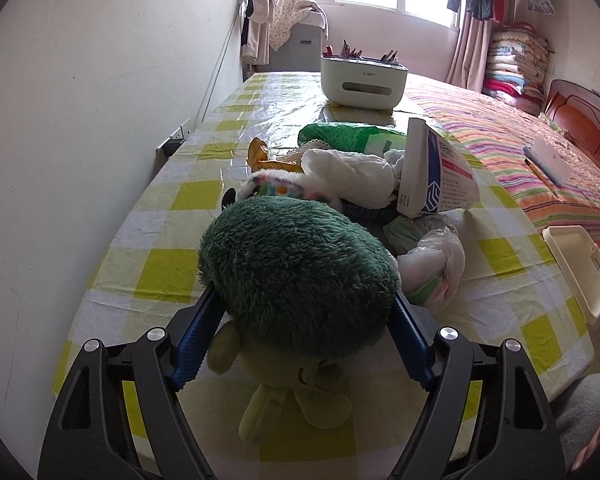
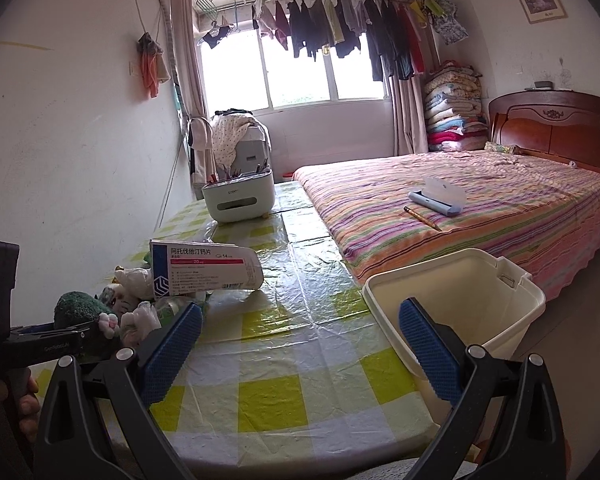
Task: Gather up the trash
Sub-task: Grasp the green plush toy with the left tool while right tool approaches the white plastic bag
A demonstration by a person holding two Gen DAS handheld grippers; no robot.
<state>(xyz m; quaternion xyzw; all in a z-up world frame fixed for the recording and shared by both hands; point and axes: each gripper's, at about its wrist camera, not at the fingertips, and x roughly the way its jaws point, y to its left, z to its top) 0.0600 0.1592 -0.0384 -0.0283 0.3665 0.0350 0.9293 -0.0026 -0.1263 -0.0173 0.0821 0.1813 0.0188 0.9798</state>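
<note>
The left gripper [image 1: 302,300] has its blue ribbed pads on both sides of a plush toy with a shaggy dark green top and pale green body [image 1: 296,276], and the fur bulges against each pad, so the fingers are closed on it at a fairly wide spread. The right gripper [image 2: 300,344] stands wide apart with nothing between its pads, over the near part of the table.

Just beyond the plush toy lies a heap of rubbish: a crumpled white plastic bag [image 1: 348,176], a torn white-and-blue medicine carton [image 1: 436,172] leaning at the right of the heap, a knotted clear plastic bag [image 1: 432,264] touching the toy's right side, a green mesh packet [image 1: 340,134] farther back, and a scrap of gold foil wrapper [image 1: 260,154] to the left. A small white fluffy toy with coloured dots [image 1: 276,186] sits between the green plush and the white bag.

A cream plastic bin [image 2: 456,304] stands off the table's right edge, near the right gripper. At the far end sits a white box-shaped organiser [image 1: 362,82] holding pens.

The table carries a yellow-and-white checked plastic cloth [image 2: 276,360], set against a white wall on the left. A bed with a striped cover [image 2: 480,208] lies to the right, with clothes hanging before the far window.
</note>
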